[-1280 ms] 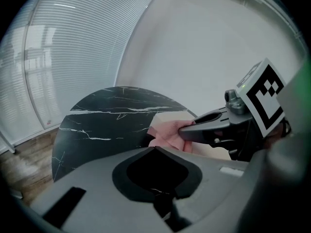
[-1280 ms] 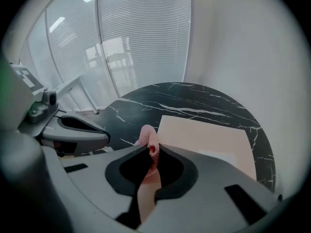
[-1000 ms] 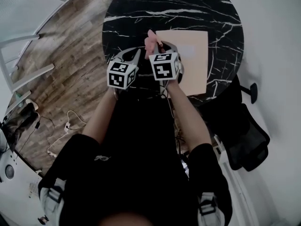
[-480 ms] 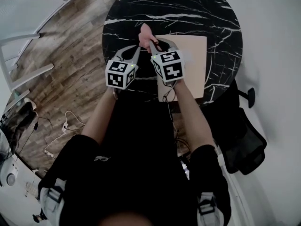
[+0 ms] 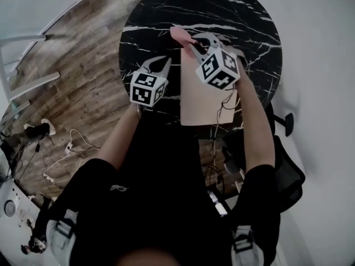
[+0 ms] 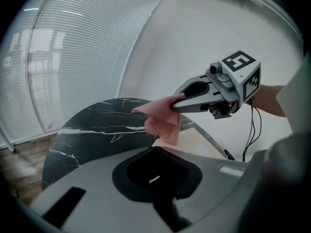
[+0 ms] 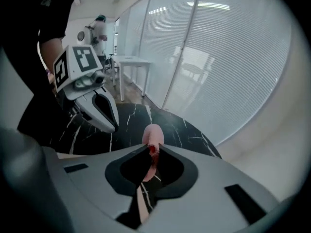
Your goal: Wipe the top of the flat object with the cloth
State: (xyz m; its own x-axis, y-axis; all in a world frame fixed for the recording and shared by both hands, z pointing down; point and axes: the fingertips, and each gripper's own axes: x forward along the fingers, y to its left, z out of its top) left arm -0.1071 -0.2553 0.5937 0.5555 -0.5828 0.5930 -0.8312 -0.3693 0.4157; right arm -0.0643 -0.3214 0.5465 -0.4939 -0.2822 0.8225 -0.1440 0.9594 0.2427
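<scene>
Right tongs (image 5: pixel 193 43) clamped on pink cloth (image 5: pixel 180 35), which sticks out past the tips. The cloth sits at the far left corner of the board (image 5: pixel 202 101), partly over the black tabletop (image 5: pixel 150 21) just beyond that corner. From the left gripper view the cloth (image 6: pixel 163 118) hangs down from the tongs, lower edge close to the board corner; contact unclear.

Left tongs (image 5: pixel 160 62) are together with nothing in them, over the tabletop just left of the board and not touching it.

Progress: cloth is picked up and brought to the board, so the grasp is done. Wiping looks at its start or at the end of a pass. The board shows no marks, so wiped area can't be judged. Probably left: press the cloth down and sweep across the board toward its near edge.

Around: the board's near edge overhangs the tabletop rim. A black chair (image 5: pixel 285 170) stands right of the board, below it. Cables (image 5: pixel 66 154) lie on the wood floor, well left of the board. The right gripper's own wire (image 5: pixel 224 107) dangles over the board and could drag across it. Nothing else lies on the board.
</scene>
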